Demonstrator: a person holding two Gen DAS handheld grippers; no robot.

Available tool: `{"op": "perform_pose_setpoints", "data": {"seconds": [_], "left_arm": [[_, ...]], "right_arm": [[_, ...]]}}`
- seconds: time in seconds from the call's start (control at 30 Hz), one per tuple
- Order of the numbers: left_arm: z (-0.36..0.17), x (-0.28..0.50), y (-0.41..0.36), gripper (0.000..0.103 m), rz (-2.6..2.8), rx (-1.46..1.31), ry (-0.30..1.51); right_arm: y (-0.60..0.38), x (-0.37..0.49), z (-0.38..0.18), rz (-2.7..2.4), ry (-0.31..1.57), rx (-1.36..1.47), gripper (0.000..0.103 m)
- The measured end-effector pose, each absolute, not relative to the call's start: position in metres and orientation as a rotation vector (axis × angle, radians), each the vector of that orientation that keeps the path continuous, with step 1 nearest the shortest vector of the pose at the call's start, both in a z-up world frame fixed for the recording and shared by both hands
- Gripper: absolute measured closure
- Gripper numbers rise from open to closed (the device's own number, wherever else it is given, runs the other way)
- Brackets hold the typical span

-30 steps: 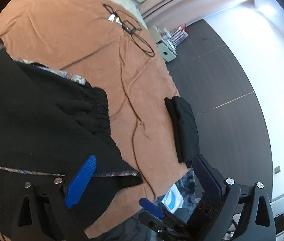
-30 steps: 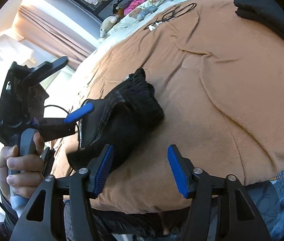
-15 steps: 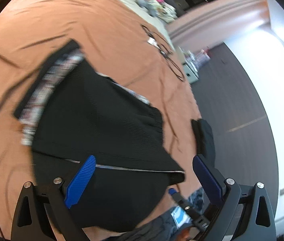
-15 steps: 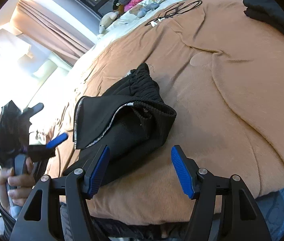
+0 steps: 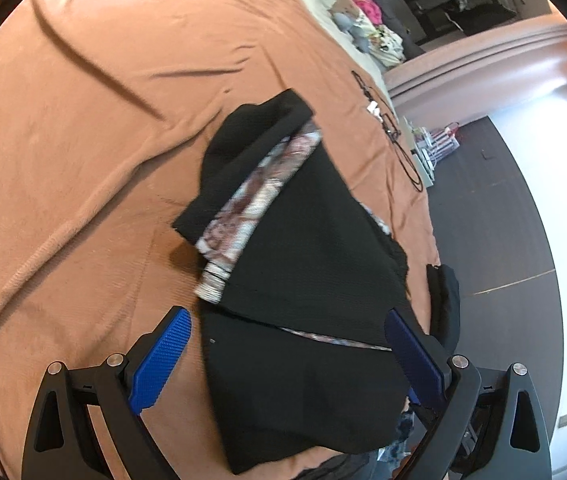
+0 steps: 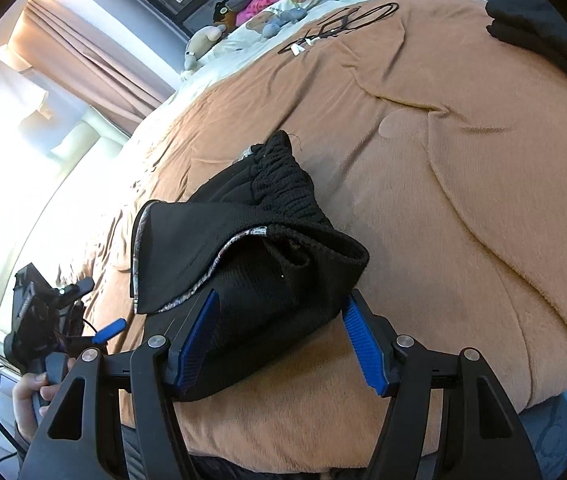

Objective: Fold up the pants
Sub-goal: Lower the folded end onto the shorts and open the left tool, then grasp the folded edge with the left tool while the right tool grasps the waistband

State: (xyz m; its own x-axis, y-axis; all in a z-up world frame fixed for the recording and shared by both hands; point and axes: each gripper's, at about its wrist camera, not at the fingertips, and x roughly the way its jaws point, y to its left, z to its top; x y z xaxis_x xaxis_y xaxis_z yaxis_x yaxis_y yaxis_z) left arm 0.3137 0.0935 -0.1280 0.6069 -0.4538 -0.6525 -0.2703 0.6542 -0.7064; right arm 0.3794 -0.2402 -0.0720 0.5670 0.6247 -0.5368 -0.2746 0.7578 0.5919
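Both claws, left claw (image 5: 287,356) and right claw (image 6: 279,340), point downward, gaping wide over black pants (image 5: 307,280), gripping nothing.

Black pants (image 5: 307,280), partly folded, lie bunched near the blanket's (image 5: 83,140) near edge. Patterned trim runs along a turned-back flap; gathered elastic waistband faces the blanket's far side. Fabric lumpy, not flat.

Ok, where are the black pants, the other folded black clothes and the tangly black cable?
black pants (image 5: 311,264), left wrist view, middle of the top layer.
folded black clothes (image 6: 531,20), right wrist view, on the pile's top.
black cable (image 6: 347,20), right wrist view, on the loops.
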Motion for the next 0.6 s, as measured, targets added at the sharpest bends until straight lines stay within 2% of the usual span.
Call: {"op": "perform_pose_setpoints", "data": {"seconds": [0.2,0.33,0.4,0.47,0.5,0.57,0.6], "left_arm": [[-0.146,0.333,0.097,0.005,-0.09,-0.865,0.951],[-0.152,0.344,0.099,0.007,-0.065,-0.839,0.958],[-0.152,0.351,0.098,0.018,-0.058,-0.816,0.96],[-0.151,0.354,0.098,0.048,-0.05,-0.795,0.978],[-0.15,0.355,0.098,0.055,-0.036,-0.78,0.988],[-0.148,0.353,0.1,0.077,-0.011,-0.757,0.999],[-0.145,0.353,0.103,0.079,-0.01,-0.757,0.998]], "right_arm": [[-0.234,0.383,-0.069,0.543,0.806,0.443,0.041],[-0.238,0.386,-0.069,0.534,0.804,0.437,0.048],[-0.241,0.387,-0.069,0.525,0.797,0.439,0.05],[-0.244,0.388,-0.069,0.522,0.792,0.437,0.059],[-0.245,0.388,-0.069,0.522,0.791,0.436,0.065],[-0.247,0.388,-0.069,0.526,0.788,0.432,0.075],[-0.247,0.387,-0.069,0.525,0.785,0.428,0.081]]}}
